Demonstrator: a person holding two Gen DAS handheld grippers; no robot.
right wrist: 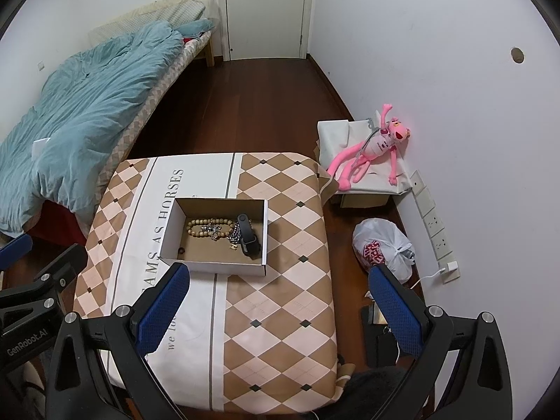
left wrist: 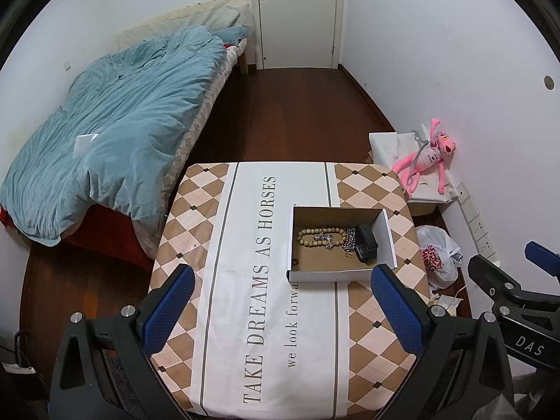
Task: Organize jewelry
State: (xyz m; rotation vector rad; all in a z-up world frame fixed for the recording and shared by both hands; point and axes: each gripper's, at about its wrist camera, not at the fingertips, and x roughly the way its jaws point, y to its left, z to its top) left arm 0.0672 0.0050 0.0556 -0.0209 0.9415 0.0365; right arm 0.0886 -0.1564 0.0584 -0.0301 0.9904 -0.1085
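Scanning L to R from my remote seat: bed [left wrist: 115,133] w/ a rumpled teal duvet [left wrist: 105,147] sits far left, just beside the bench [left wrist: 196,210] edge. My left hand-held gripper [left wrist: 281,309] hangs over the near bench, jaws spread wide, nothing btwn them. Bench wears a diamond-check cloth [right wrist: 280,297] w/ a white lettered stripe. Cardboard box [left wrist: 386,234] stands open on it, right of centre; inside lie a wooden bead bracelet [left wrist: 320,237], a silver chain [left wrist: 348,241] and a black watch [left wrist: 365,241], all touching. My right hand-held gripper [right wrist: 280,301] is likewise spread, empty, near box's front wall. Past bench on the right: pink plush toy [right wrist: 371,150] on a white-draped box, tied plastic bag [right wrist: 383,248] on floor, wall sockets [right wrist: 434,224].
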